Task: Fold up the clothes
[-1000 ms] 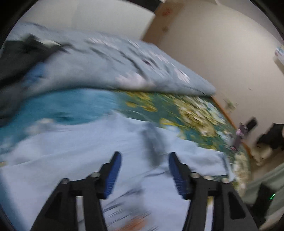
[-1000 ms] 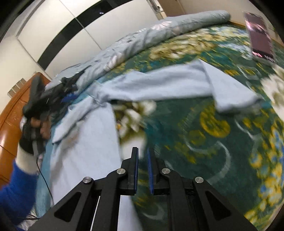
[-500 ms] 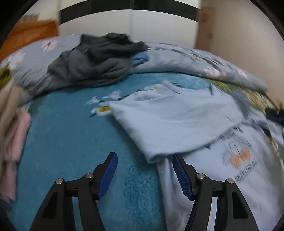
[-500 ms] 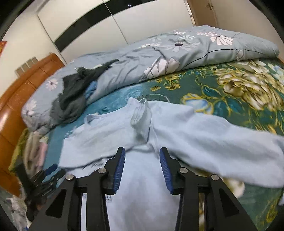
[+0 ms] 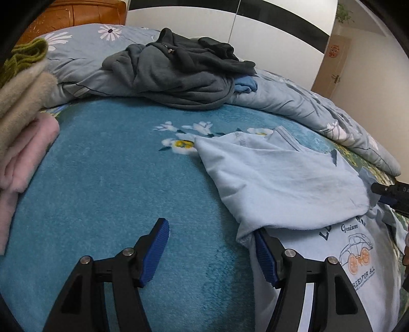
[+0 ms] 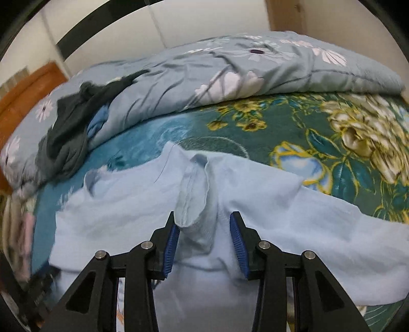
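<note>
A light blue long-sleeved shirt (image 5: 281,178) with a car print lies on the bed, one sleeve folded across its chest. My left gripper (image 5: 212,245) is open and low over the teal blanket (image 5: 102,178). Its right finger (image 5: 264,258) sits at the sleeve's folded edge. In the right wrist view the shirt (image 6: 127,209) spreads below my right gripper (image 6: 204,235). Its jaws are closing, with the upturned sleeve cuff (image 6: 191,194) between them and a gap still on the right side. The right gripper's tip (image 5: 391,194) shows at the left wrist view's right edge.
A dark grey heap of clothes (image 5: 179,69) lies on the flowered grey quilt (image 6: 230,71) at the back. A folded stack of beige and pink garments (image 5: 23,127) sits at the left. A wooden headboard (image 5: 76,12) and white wardrobe doors stand behind.
The right gripper went from shut to open and swung left over the shirt to the cuff. The left gripper swung toward the headboard side and dropped to the sleeve's folded edge.
</note>
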A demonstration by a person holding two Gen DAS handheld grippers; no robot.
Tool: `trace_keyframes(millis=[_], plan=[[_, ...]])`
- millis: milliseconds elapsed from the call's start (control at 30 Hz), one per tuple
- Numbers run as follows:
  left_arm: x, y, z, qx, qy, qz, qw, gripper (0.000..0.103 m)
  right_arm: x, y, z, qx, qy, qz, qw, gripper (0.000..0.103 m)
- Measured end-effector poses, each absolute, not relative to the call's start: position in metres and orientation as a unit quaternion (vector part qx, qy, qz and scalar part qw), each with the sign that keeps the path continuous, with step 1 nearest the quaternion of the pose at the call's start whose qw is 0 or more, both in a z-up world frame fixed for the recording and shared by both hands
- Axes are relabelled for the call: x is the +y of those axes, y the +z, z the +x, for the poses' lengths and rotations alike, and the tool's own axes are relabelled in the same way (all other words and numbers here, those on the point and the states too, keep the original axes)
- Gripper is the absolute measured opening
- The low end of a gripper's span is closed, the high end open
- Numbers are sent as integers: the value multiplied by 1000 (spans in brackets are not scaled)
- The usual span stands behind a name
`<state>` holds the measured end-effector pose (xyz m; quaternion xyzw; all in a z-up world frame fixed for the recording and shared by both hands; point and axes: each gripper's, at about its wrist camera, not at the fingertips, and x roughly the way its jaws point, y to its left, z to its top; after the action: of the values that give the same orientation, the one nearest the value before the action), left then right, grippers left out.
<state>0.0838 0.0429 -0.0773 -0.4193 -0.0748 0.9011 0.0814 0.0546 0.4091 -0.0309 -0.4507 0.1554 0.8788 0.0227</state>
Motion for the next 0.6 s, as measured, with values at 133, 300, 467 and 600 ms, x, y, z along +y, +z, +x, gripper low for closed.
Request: trace_keyframes(millis=[133, 300, 467, 600], plan=[[37, -77, 84, -93, 901, -416, 80, 70, 418, -24, 61, 188, 881, -434, 17, 5], [36, -77, 83, -96, 901, -415, 75, 70, 431, -18, 77, 227, 881, -414, 6, 4], [31, -77, 83, -109, 901, -414, 74, 70, 444, -49, 77, 267, 853, -449, 18, 4], [28, -77, 82, -115, 900, -414, 75, 70, 450, -52, 81, 285, 847, -448, 13, 5]])
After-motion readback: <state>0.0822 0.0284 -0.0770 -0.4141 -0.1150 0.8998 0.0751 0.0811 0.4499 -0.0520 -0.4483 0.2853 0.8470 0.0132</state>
